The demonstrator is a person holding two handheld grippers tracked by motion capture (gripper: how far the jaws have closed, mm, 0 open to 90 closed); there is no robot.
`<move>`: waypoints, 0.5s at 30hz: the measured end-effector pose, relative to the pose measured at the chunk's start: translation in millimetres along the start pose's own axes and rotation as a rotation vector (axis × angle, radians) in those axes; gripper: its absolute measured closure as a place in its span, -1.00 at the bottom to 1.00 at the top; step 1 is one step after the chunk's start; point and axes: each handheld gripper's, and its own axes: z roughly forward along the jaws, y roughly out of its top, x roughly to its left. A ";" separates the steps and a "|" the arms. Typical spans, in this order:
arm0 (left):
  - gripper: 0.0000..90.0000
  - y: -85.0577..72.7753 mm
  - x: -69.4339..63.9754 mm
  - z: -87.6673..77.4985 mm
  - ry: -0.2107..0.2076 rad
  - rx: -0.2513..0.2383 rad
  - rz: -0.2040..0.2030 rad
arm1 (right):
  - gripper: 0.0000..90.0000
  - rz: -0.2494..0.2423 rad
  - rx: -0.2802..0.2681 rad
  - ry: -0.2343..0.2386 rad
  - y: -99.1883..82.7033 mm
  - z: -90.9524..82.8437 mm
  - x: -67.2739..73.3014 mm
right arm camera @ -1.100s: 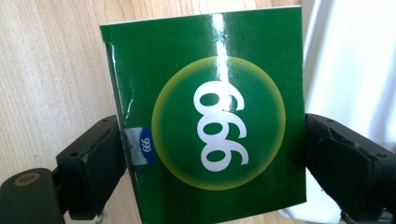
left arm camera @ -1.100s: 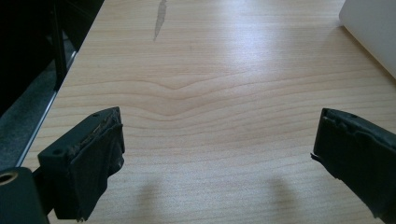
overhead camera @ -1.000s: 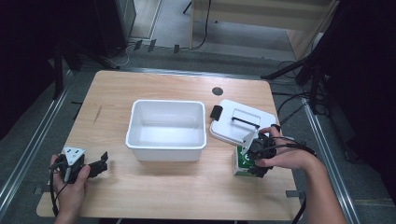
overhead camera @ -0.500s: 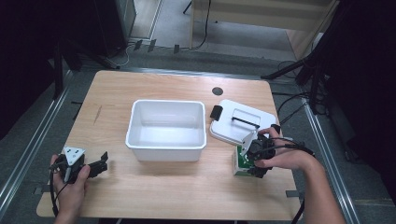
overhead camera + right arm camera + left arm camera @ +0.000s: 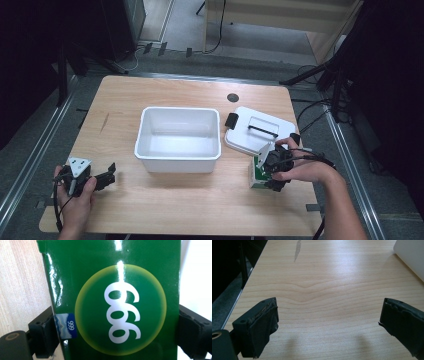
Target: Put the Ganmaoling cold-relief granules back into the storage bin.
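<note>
The green box (image 5: 112, 300) stands on the table (image 5: 165, 205) just beside the white lid (image 5: 257, 127); the right gripper (image 5: 274, 167) has its jaws clamped on the box's two sides; glossy card, probably light and a bit slippery, so flat faces suit best; the white tub (image 5: 178, 137) sits mid-table; the left gripper (image 5: 329, 325) hangs spread wide, holding nothing.

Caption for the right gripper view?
Right gripper jaws flanking a glossy green box printed "999", wooden table alongside.

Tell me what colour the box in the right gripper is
Glossy green box with a yellow-ringed circle and white digits, clearest in the right gripper view.
</note>
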 end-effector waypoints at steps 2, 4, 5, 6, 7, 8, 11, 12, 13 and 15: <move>-0.94 0.0 0.0 0.0 0.000 0.000 0.000 | -0.81 -0.002 0.005 0.004 0.1 1.7 -0.1; -0.94 0.0 0.1 0.0 0.000 -0.001 0.001 | -0.80 -0.002 0.008 0.006 0.2 3.3 -0.2; -0.94 0.0 0.0 0.0 0.000 -0.001 0.000 | -0.80 -0.003 0.008 0.011 0.4 3.8 -0.7; -0.94 0.0 0.1 0.0 -0.001 -0.001 0.000 | -0.77 -0.002 0.004 0.015 0.8 3.9 -1.1; -0.94 0.0 0.1 0.0 -0.001 -0.001 0.000 | -0.76 -0.003 0.002 0.016 1.0 3.9 -1.0; -0.94 0.0 0.1 0.0 -0.001 -0.001 0.000 | -0.75 -0.006 -0.001 0.018 1.0 3.9 -1.6; -0.94 0.0 0.1 0.1 -0.001 -0.001 0.000 | -0.72 0.001 -0.001 0.025 0.6 2.6 -1.8; -0.94 0.0 0.1 0.0 -0.001 -0.001 0.000 | -0.70 0.009 -0.007 0.026 0.0 1.5 -2.1; -0.94 0.0 0.1 0.0 -0.001 -0.001 0.000 | -0.70 0.009 -0.007 0.026 0.0 1.5 -2.1; -0.94 0.0 0.1 0.0 0.000 -0.001 0.000 | -0.68 0.004 -0.010 0.026 -0.3 0.0 -1.9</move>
